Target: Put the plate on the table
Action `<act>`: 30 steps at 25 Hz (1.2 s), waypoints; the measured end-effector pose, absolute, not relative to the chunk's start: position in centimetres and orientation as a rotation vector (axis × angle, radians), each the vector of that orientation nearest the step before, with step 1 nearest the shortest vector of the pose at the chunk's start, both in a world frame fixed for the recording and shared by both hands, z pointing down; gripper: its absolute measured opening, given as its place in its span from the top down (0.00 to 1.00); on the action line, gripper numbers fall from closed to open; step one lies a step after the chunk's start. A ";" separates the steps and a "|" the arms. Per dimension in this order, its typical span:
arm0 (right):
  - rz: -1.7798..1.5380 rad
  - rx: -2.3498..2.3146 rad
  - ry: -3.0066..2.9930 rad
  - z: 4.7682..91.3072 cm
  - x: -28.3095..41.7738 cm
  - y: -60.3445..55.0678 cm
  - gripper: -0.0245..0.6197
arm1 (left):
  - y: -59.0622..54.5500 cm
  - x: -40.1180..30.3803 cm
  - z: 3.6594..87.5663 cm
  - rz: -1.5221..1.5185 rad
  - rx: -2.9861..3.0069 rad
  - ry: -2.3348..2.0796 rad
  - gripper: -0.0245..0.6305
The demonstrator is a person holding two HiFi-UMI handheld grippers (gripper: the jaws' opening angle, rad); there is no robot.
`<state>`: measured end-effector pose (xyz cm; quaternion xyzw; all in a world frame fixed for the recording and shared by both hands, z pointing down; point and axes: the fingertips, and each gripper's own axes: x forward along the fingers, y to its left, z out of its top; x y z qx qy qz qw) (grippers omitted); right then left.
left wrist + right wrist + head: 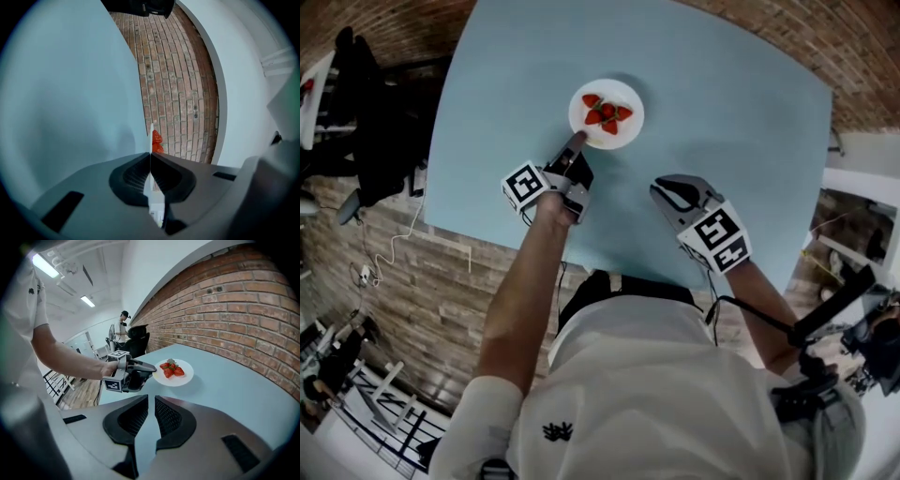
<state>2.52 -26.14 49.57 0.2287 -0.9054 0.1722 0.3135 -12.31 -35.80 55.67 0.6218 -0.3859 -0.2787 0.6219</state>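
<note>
Pale blue table [722, 141] beside a brick wall [234, 301] (black chair [380, 131] at nine o'clock). Left gripper [578, 142] clamps the plate [631, 131] rim at seven o'clock; right gripper [662, 192] slightly parted, empty.

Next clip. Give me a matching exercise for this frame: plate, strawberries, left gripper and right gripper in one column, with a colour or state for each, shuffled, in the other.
Things:
1. plate
2. strawberries
3. left gripper
4. right gripper

Colours or states:
A. jaws slightly apart, nothing between them
B. white and round
C. shut on the plate's near rim
D. red, heaped together on the plate

Pairs: 1-B; 2-D; 3-C; 4-A
</note>
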 end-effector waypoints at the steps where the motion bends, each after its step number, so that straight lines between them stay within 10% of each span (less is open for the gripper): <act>1: 0.478 0.608 -2.382 50.1 3.2 -26.7 0.91 | -36.7 -11.7 56.3 -0.630 1.427 -0.887 0.95; 30: 0.654 0.698 -2.343 53.2 7.7 -28.0 0.91 | -42.3 -9.9 62.5 -0.367 1.400 -1.073 0.91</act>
